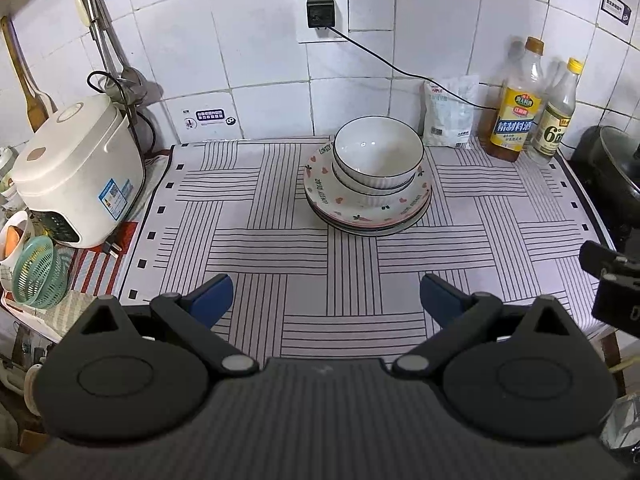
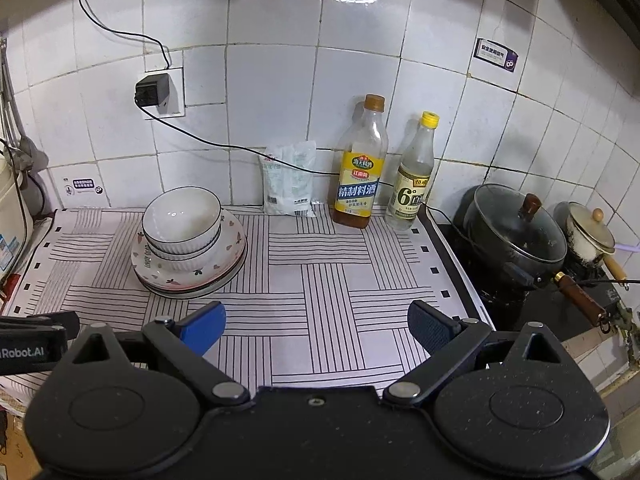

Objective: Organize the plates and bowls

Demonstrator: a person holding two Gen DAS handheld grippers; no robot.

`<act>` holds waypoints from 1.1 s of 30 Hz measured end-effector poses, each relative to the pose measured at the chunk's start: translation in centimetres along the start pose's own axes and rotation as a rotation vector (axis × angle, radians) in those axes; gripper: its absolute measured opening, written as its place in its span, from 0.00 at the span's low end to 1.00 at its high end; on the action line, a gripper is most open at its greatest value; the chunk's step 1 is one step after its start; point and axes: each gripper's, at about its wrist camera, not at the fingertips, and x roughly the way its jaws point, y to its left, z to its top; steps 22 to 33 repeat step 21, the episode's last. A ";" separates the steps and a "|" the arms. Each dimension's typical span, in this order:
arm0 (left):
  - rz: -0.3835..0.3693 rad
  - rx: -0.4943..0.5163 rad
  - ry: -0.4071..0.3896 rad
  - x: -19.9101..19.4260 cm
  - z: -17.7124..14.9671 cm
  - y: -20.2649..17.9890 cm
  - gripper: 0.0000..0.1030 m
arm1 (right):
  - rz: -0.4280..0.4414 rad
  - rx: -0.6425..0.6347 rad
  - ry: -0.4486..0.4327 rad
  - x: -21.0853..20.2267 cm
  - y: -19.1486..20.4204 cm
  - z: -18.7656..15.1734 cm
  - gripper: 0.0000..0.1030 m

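White ribbed bowls with dark rims (image 1: 378, 152) (image 2: 182, 216) are nested on a stack of patterned plates (image 1: 320, 190) (image 2: 230, 248) at the back of the striped cloth. My left gripper (image 1: 326, 298) is open and empty, low over the cloth in front of the stack. My right gripper (image 2: 316, 328) is open and empty, over the cloth to the right of the stack. The right gripper's body shows at the right edge of the left wrist view (image 1: 612, 280).
A white rice cooker (image 1: 76, 168) and a green strainer (image 1: 38, 272) stand at the left. A white packet (image 2: 288, 178) and two bottles (image 2: 360, 164) (image 2: 412, 176) line the tiled wall. A lidded black pan (image 2: 516, 232) and a small pot (image 2: 588, 236) sit on the stove at the right.
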 end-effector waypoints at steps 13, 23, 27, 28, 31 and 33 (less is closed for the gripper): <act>0.010 0.000 -0.013 -0.1 -0.1 0.1 0.98 | -0.001 0.000 0.005 0.1 0.0 -0.1 0.96; 0.006 -0.002 -0.014 -0.1 -0.3 0.1 0.98 | -0.002 0.000 0.012 0.3 -0.2 -0.1 0.96; 0.006 -0.002 -0.014 -0.1 -0.3 0.1 0.98 | -0.002 0.000 0.012 0.3 -0.2 -0.1 0.96; 0.006 -0.002 -0.014 -0.1 -0.3 0.1 0.98 | -0.002 0.000 0.012 0.3 -0.2 -0.1 0.96; 0.006 -0.002 -0.014 -0.1 -0.3 0.1 0.98 | -0.002 0.000 0.012 0.3 -0.2 -0.1 0.96; 0.006 -0.002 -0.014 -0.1 -0.3 0.1 0.98 | -0.002 0.000 0.012 0.3 -0.2 -0.1 0.96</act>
